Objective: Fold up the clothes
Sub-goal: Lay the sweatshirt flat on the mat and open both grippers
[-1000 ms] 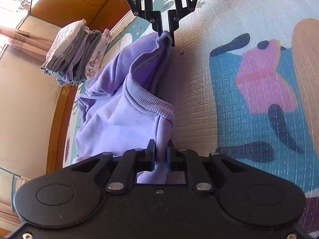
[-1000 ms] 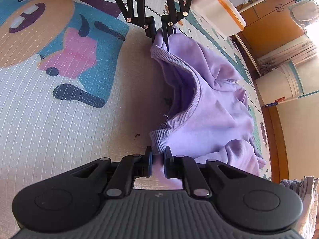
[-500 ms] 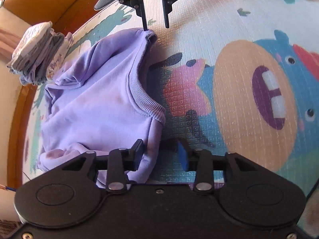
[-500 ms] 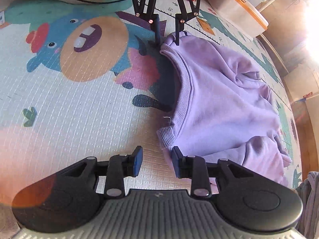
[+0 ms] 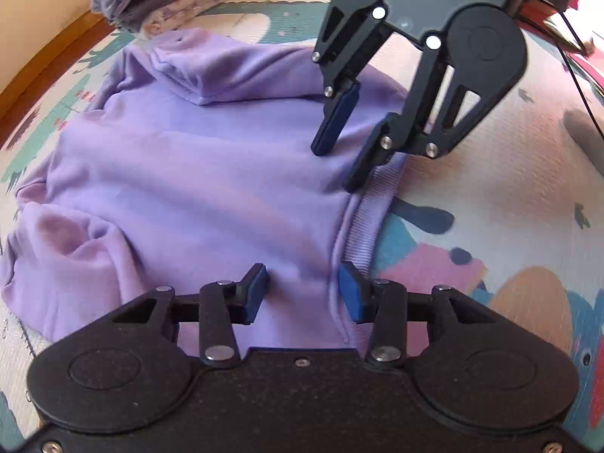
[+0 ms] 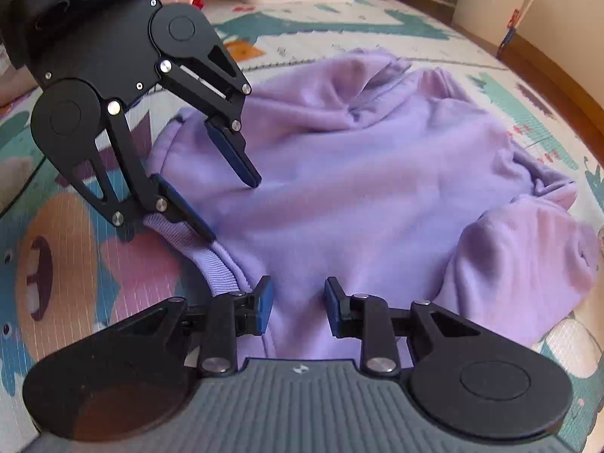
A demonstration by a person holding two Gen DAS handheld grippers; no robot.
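Both tools released hem, now gaping wide over lilac sweatshirt [image 5: 196, 173] spread mid-frame on play mat [image 5: 490, 196]: left tool [image 5: 302, 294], right tool [image 6: 294, 302]. Soft, limp; grip ribbed hem [image 5: 362, 226].

— What did the garment look like?
— A soft lilac-purple knit sweatshirt [image 5: 196, 173] with a ribbed hem band [image 5: 368, 222].

— How did it lie?
— Spread mostly flat on the patterned mat, hem along one edge, body smooth but faintly creased.

— And the sleeves?
— One lay bunched in a rumpled mound [image 6: 528, 249] at the side; the far end was folded over on itself [image 5: 211, 75].
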